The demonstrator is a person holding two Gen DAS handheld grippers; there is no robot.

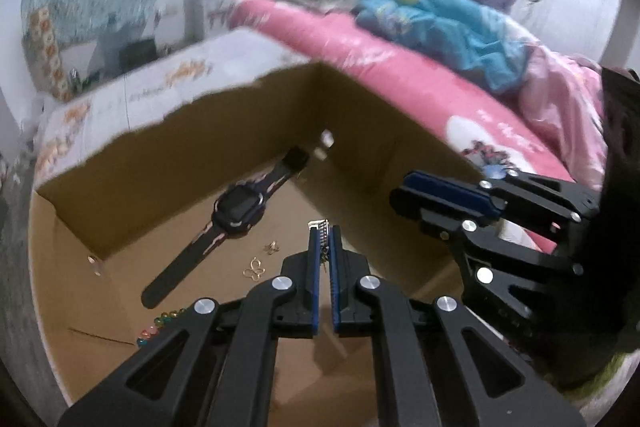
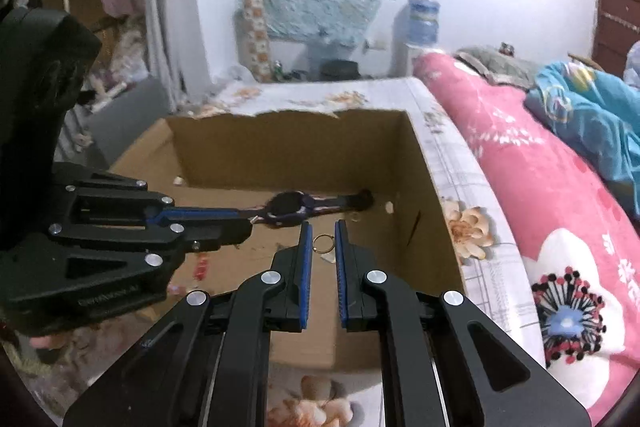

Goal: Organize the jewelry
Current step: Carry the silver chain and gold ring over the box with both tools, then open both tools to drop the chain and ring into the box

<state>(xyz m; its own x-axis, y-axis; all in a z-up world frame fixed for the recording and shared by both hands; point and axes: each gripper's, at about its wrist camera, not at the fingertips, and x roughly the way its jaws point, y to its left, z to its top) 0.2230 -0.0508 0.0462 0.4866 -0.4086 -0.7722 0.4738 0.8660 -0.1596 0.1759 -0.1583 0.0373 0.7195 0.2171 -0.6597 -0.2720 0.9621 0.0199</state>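
The left hand-held gripper [image 1: 325,233] is clamped on a small silvery toothed hair clip [image 1: 320,227] above the open brown cardboard box [image 1: 120,211]. It's stiff, light and slippery, so it is best pinched across its flat spine. The right hand-held gripper [image 2: 323,233] has its jaws slightly apart and empty, framing a thin gold ring [image 2: 322,242] on the box floor. Only the left view shows the gold butterfly earrings [image 1: 254,269] and coloured beads [image 1: 160,323]; farther back lies the black wristwatch [image 1: 236,213].
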